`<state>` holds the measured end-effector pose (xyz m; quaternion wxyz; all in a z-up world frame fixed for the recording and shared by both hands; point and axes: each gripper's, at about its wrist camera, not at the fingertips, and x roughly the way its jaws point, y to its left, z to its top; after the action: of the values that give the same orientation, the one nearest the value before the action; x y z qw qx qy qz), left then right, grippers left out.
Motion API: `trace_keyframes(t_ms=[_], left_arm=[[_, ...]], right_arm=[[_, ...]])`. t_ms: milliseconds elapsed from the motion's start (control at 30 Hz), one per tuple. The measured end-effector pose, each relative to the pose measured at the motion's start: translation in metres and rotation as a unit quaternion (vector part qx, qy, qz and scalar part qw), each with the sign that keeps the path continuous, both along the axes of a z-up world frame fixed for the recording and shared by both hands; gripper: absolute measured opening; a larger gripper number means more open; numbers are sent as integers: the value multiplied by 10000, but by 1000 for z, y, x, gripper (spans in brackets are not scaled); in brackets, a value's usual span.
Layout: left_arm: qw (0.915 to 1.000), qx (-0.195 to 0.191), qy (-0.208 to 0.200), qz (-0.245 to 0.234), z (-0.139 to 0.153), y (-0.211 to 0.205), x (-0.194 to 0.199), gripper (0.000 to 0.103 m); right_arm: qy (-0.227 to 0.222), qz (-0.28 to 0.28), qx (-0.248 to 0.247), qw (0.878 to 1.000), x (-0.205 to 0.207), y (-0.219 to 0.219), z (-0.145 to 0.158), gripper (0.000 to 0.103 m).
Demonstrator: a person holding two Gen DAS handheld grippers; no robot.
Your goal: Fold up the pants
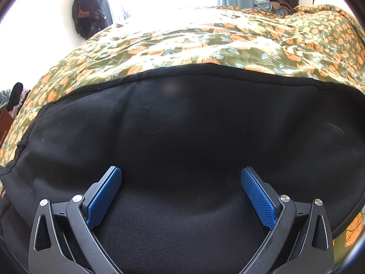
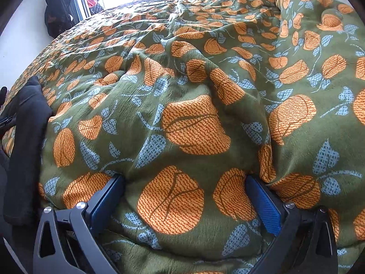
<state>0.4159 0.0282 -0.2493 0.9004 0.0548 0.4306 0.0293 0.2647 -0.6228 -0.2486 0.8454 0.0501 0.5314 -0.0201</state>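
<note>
The black pants (image 1: 182,132) lie spread flat on the flowered bedspread and fill most of the left wrist view. My left gripper (image 1: 181,173) is open, its blue pads resting on or just above the black cloth with nothing between them. In the right wrist view only a strip of the pants (image 2: 27,137) shows at the far left edge. My right gripper (image 2: 184,180) is open and pressed into the bedspread (image 2: 194,123), to the right of the pants, holding nothing.
The green bedspread with orange flowers (image 1: 205,38) covers the whole bed and is bunched into folds on the right (image 2: 296,45). A dark bag hangs on the wall (image 1: 89,6). A bright window and curtains are behind the bed. Clothes are piled at the far corner (image 1: 280,0).
</note>
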Motion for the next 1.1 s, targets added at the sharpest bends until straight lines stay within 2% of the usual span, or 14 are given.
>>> trace_keyframes(t_ms=[100, 133, 200, 233, 300, 367, 433, 500, 567, 667, 733, 800, 967, 1100], left_arm=[[10000, -2, -2, 2, 0, 0, -1, 102], [10000, -1, -2, 2, 0, 0, -1, 102], [10000, -4, -6, 2, 0, 0, -1, 102], [10000, -4, -11, 3, 0, 0, -1, 102], [10000, -7, -24, 3, 1, 0, -1, 102], [10000, -9, -28, 4, 1, 0, -1, 103], [10000, -7, -30, 4, 1, -1, -1, 102], [10000, -9, -29, 5, 1, 0, -1, 102], [10000, -12, -33, 4, 1, 0, -1, 103], [10000, -15, -34, 4, 2, -1, -1, 103], [10000, -13, -33, 5, 1, -1, -1, 102], [10000, -14, -36, 5, 1, -1, -1, 102], [10000, -17, -49, 7, 3, -2, -1, 103], [10000, -18, -49, 8, 2, -2, -1, 103]], right_arm=[[300, -152, -234, 9992, 1, 6, 11, 103], [184, -274, -447, 9985, -3, 11, 24, 103], [-514, -479, -1001, 9925, -21, 27, 66, 102], [-939, -548, -1025, 9888, -33, 41, 90, 102], [-1691, -652, -485, 9822, -62, 70, 131, 103], [-1925, -707, 568, 9771, -84, 103, 146, 103], [-1742, -662, 1947, 9630, -97, 141, 137, 102], [-1464, -742, 3161, 9344, -110, 183, 113, 101], [-1204, -841, 3833, 9119, -116, 224, 85, 98], [-1064, -1099, 4051, 9014, -108, 256, 51, 87], [-1149, -1706, 4092, 8889, -105, 249, 34, 86], [-1353, -2268, 3898, 8822, -108, 230, 29, 84], [-1567, -3075, 4310, 8338, -124, 198, 18, 84], [-1626, -3577, 4791, 7849, -139, 181, 14, 84]])
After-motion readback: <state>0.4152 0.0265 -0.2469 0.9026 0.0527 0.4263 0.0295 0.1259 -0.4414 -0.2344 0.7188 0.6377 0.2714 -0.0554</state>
